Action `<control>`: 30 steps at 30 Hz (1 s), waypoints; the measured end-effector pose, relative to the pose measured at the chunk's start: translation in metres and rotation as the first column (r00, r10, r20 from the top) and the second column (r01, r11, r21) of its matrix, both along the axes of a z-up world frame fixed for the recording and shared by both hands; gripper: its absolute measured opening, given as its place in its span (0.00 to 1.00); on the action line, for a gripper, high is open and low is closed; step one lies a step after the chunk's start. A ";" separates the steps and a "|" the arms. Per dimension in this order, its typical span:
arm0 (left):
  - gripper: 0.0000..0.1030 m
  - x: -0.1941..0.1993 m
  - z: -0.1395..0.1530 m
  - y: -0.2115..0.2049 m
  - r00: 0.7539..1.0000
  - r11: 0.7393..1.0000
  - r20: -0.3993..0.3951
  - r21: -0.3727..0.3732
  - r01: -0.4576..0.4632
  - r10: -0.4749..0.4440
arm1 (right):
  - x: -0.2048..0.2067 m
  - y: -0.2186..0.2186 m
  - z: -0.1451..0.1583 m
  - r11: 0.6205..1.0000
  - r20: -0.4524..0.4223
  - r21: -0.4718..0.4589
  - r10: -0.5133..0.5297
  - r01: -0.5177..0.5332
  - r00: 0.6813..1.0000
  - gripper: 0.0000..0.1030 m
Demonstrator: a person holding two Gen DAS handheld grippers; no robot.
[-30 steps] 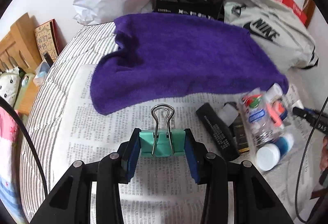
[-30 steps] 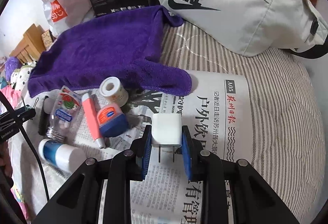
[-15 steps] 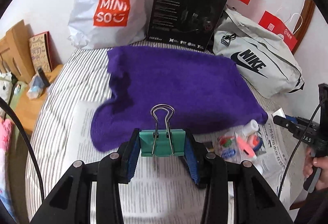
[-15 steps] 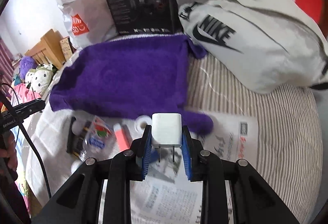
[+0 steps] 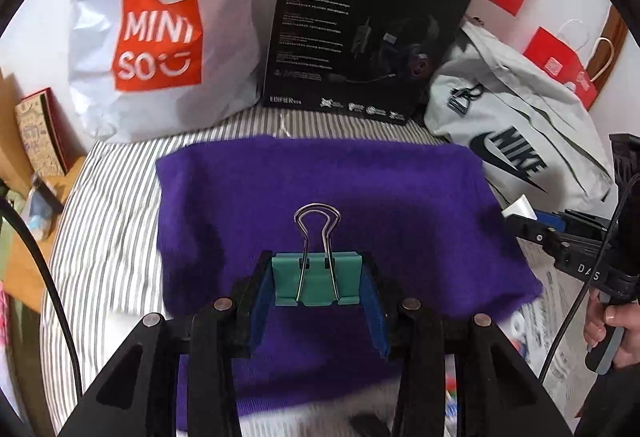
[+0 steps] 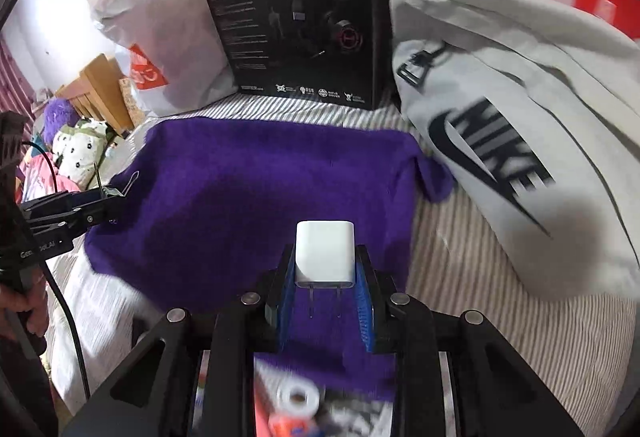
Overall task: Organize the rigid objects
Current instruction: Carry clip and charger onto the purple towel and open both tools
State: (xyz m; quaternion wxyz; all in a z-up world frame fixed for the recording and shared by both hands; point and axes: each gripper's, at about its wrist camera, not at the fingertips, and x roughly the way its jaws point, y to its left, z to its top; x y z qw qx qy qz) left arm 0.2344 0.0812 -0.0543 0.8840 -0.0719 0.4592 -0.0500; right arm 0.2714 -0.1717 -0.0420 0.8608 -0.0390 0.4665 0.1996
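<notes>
- Above the purple cloth (image 5: 360,197) spread on a striped bed (image 5: 104,205), we carry 2 small rigid items at once, 1 in each hand-held tool.
- Our left gripper (image 5: 318,283) has its fingers clenched on a teal binder clip (image 5: 318,279), gripped by its sides with the wire handles pointing forward over the cloth.
- Our right gripper (image 6: 325,269) has its fingers clamped on a white charger plug (image 6: 325,255), its 2 metal prongs pointing back toward the camera.
- Both items hang clear of the cloth, touching nothing but the blue pads that hold them.
- We judge the step in hand to be the carry: pickup looks done for these 2 pieces, placement is not.
- Behind the cloth stand a black headset box (image 5: 360,25), a white shopping bag (image 5: 160,37) and a grey sports bag (image 6: 520,117); none blocks the cloth.
- Next, we think, comes lowering each piece onto open cloth, well apart from the other, then loosening the fingers.
- More small items lie blurred at the near edge of the right wrist view, among them a roll of tape (image 6: 298,399), likely waiting their turn.
</notes>
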 end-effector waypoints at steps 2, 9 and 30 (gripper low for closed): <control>0.38 0.015 -0.005 0.004 1.000 1.000 -0.009 -0.007 -0.007 0.007 | 0.018 0.011 -0.007 1.000 -0.009 -0.005 0.010 -0.010 1.000 0.26; 0.38 0.058 -0.030 0.009 0.999 1.000 -0.054 -0.024 -0.007 0.005 | 0.068 0.041 -0.038 0.999 -0.051 -0.033 0.019 -0.021 0.998 0.26; 0.69 0.075 -0.057 -0.006 0.995 0.999 -0.097 0.021 0.042 -0.040 | 0.074 0.054 -0.063 0.988 -0.077 -0.137 0.055 -0.065 0.996 0.66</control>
